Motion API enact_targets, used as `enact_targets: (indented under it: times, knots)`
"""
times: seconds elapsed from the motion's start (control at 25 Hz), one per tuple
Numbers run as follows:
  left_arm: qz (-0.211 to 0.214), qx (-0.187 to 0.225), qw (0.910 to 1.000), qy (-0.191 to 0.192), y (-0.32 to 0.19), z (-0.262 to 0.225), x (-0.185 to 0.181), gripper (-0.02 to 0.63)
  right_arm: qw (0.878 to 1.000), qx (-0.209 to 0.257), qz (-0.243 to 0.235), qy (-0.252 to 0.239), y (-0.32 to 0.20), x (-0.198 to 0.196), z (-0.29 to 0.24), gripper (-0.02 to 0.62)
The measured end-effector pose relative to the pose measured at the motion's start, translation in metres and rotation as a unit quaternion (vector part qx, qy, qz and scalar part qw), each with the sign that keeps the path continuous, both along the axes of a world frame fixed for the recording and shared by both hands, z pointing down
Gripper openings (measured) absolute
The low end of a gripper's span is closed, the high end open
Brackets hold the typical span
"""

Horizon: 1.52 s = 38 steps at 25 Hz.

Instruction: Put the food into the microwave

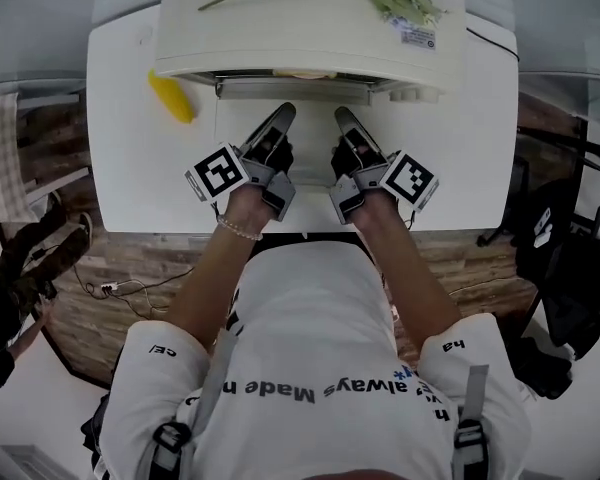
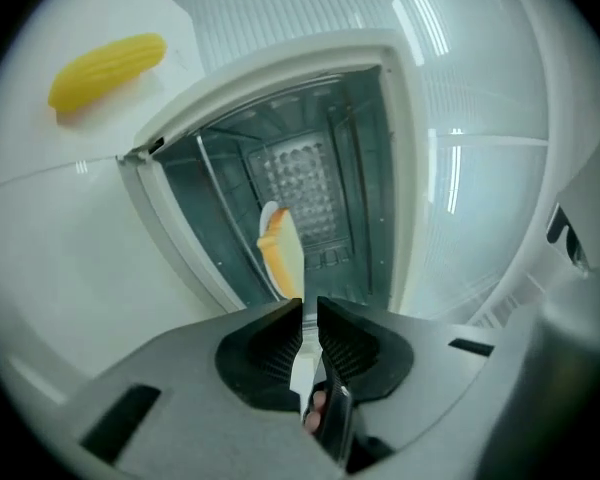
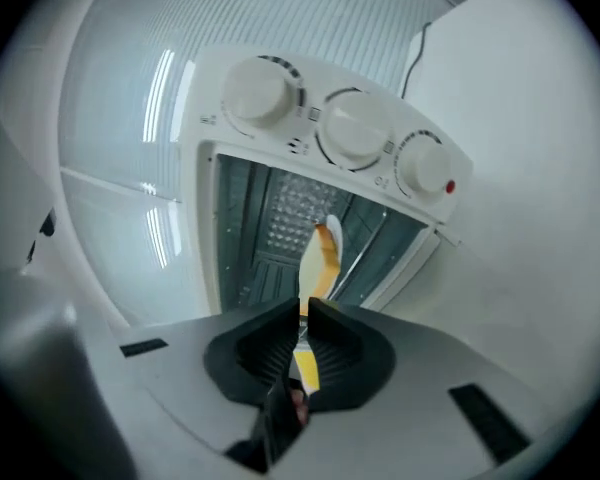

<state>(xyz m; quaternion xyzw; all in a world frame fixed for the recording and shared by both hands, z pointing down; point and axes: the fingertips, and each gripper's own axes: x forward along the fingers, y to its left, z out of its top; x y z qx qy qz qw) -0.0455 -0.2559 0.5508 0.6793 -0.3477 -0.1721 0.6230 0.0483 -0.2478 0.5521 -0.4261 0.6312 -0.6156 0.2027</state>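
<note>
Both my left tool (image 2: 309,310) and right tool (image 3: 303,310) clamp the plate (image 2: 301,363) of bread (image 2: 279,255) before the open microwave (image 2: 405,98); placing it inside remains.

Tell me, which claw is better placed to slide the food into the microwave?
Neither left nor right alone: the left claw and right claw each clamp one side of the plate of bread, both facing the open microwave. Pushing together looks best.
</note>
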Motion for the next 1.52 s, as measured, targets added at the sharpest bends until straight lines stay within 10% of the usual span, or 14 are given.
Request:
enact_targets:
  times: [0.24, 0.44, 0.8, 1.12, 1.52]
  knots:
    - [0.038, 0.103, 0.9884, -0.105, 0.016, -0.052, -0.005, 0.031, 0.991, 0.088, -0.062, 0.075, 0.011, 0.009, -0.052, 0.025]
    - [0.047, 0.169, 0.9721, -0.156, 0.034, -0.104, -0.01, 0.026, 0.957, 0.183, -0.114, 0.196, 0.025, 0.017, -0.104, 0.023]
    - [0.055, 0.306, 0.9142, -0.26, 0.054, -0.2, -0.012, 0.025, 0.896, 0.289, -0.141, 0.307, 0.043, 0.013, -0.191, 0.025]
    - [0.046, 0.362, 0.8855, -0.287, 0.066, -0.259, -0.009, 0.026, 0.826, 0.363, -0.15, 0.404, 0.061, 0.006, -0.26, 0.023]
    - [0.016, 0.383, 0.8672, -0.318, 0.08, -0.294, -0.01, 0.026, 0.788, 0.392, -0.147, 0.452, 0.079, 0.01, -0.301, 0.025]
